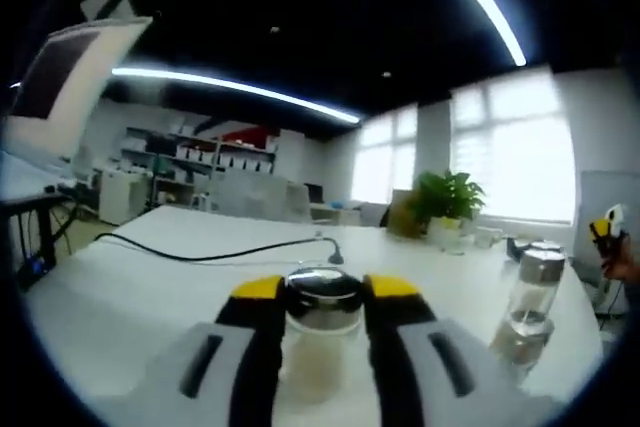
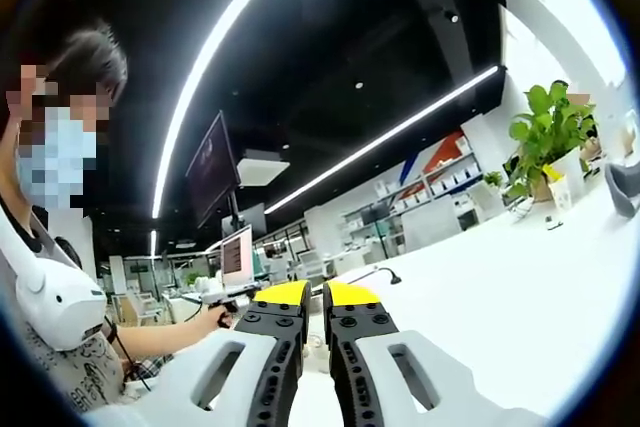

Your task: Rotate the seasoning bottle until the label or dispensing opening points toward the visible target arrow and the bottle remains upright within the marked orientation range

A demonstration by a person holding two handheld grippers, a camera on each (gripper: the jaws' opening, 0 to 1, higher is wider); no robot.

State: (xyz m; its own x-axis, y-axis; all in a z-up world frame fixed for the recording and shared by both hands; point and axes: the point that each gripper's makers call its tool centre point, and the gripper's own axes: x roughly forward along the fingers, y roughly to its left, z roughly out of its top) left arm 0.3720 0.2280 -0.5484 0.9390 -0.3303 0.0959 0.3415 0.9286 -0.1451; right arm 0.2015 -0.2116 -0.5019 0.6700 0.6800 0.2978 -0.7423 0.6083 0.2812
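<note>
In the left gripper view my left gripper (image 1: 323, 292) is shut on a clear seasoning bottle (image 1: 322, 342) with a shiny metal cap; its yellow-tipped jaws press the bottle just below the cap, and the bottle stands upright on the white table (image 1: 150, 277). A second clear bottle (image 1: 530, 312) with a metal cap stands to the right of it. In the right gripper view my right gripper (image 2: 316, 297) is raised above the table, its yellow-tipped jaws nearly together with nothing between them.
A black cable (image 1: 200, 252) runs across the table beyond the held bottle. A potted plant (image 1: 447, 202) stands at the far right edge, seen too in the right gripper view as a plant (image 2: 545, 142). A person (image 2: 60, 277) stands at the left.
</note>
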